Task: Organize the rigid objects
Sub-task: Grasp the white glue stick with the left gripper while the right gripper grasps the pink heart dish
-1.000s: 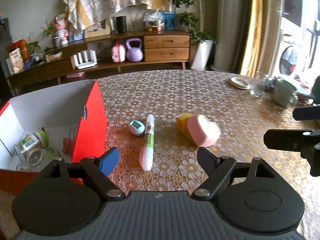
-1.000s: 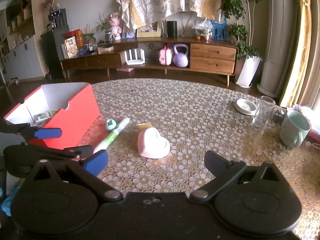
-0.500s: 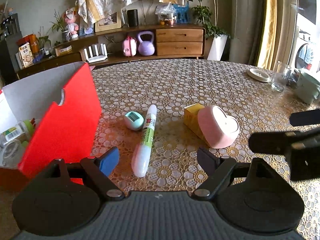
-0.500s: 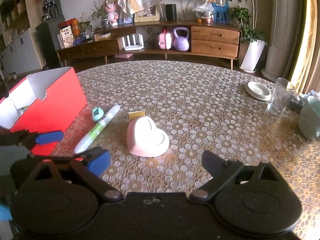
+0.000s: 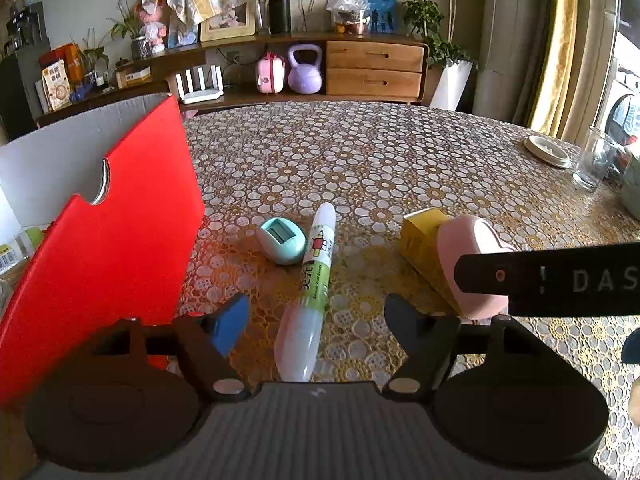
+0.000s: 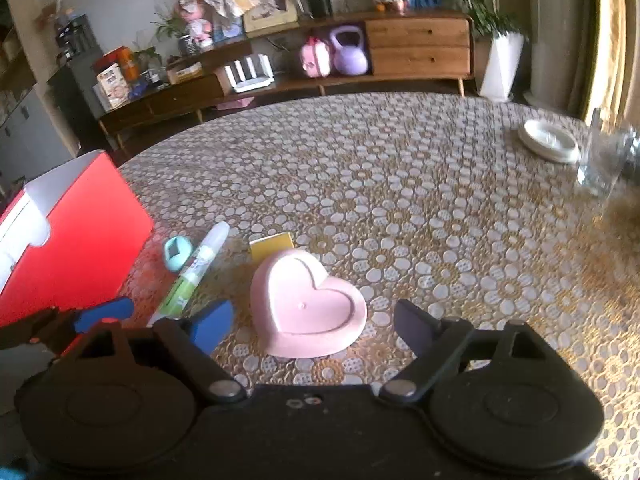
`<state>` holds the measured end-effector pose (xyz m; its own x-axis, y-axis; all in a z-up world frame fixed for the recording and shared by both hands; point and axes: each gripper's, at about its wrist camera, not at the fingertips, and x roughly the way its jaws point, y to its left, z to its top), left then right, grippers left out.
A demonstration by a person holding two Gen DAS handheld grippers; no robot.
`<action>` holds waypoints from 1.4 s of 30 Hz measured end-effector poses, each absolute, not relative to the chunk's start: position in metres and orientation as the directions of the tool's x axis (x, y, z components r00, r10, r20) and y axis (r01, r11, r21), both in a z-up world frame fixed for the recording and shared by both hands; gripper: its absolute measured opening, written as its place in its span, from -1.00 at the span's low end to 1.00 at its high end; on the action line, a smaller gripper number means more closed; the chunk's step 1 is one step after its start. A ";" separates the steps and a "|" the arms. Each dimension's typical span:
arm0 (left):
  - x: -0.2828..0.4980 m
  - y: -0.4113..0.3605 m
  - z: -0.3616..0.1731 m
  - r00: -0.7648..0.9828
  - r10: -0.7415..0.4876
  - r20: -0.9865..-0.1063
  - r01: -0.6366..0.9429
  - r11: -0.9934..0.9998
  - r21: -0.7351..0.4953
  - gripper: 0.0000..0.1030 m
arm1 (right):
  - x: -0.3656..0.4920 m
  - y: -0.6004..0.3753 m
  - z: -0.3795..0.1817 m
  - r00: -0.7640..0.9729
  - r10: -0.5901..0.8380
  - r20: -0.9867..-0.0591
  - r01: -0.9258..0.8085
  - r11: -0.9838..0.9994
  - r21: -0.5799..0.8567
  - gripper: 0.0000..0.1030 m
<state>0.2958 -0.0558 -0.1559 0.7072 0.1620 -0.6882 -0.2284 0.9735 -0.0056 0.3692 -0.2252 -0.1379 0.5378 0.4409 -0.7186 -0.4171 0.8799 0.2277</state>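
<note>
A white and green marker (image 5: 310,292) lies on the patterned table, its near end between the fingers of my open left gripper (image 5: 318,320). A small teal timer (image 5: 281,240) sits beside the marker. A pink heart-shaped dish (image 6: 310,304) leans on a yellow box (image 6: 272,245), and my open right gripper (image 6: 310,326) straddles the dish's near edge. The red cardboard box (image 5: 104,248) stands open at the left with jars inside. The right gripper's finger (image 5: 548,272) crosses the left wrist view in front of the dish (image 5: 472,264).
A drinking glass (image 5: 594,162), a white saucer (image 5: 547,151) and a green mug stand at the table's far right. A wooden sideboard with a purple kettlebell (image 5: 305,69) is behind the table.
Both grippers moved forward and lower. The left now has the marker's end between its fingers; the right closed in on the pink dish. Both stayed open.
</note>
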 end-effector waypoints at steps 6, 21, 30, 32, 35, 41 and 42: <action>0.305 -0.045 -0.162 0.681 0.139 -0.719 -0.247 0.968 -0.047 0.12 | 0.377 -0.223 -0.149 0.523 0.431 -0.735 -0.377 0.891 0.254 0.63; 0.311 -0.046 -0.164 0.699 0.160 -0.697 -0.223 0.975 0.000 -0.54 | 0.374 -0.212 -0.147 0.555 0.407 -0.726 -0.369 0.902 0.224 0.42; 0.304 -0.050 -0.158 0.708 0.176 -0.684 -0.195 0.980 0.050 -0.61 | 0.362 -0.219 -0.133 0.576 0.408 -0.708 -0.367 0.903 0.223 0.41; 0.302 -0.051 -0.156 0.708 0.170 -0.686 -0.188 0.981 0.050 -0.61 | 0.357 -0.221 -0.129 0.581 0.408 -0.704 -0.368 0.903 0.220 0.40; 0.295 -0.052 -0.151 0.711 0.163 -0.684 -0.176 0.983 0.052 -0.67 | 0.349 -0.223 -0.122 0.591 0.410 -0.695 -0.372 0.903 0.217 0.40; 0.284 -0.053 -0.144 0.710 0.151 -0.688 -0.158 0.986 0.053 -0.67 | 0.330 -0.227 -0.111 0.602 0.409 -0.686 -0.384 0.901 0.201 0.39; 0.281 -0.053 -0.142 0.711 0.150 -0.687 -0.156 0.986 0.054 -0.67 | 0.326 -0.228 -0.109 0.603 0.409 -0.685 -0.384 0.901 0.200 0.38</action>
<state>0.2812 -0.0531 -0.1424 0.7112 0.1501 -0.6868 -0.1561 0.9863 0.0539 0.3265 -0.2281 -0.1091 0.6027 0.4090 -0.6851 -0.3845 0.9013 0.1998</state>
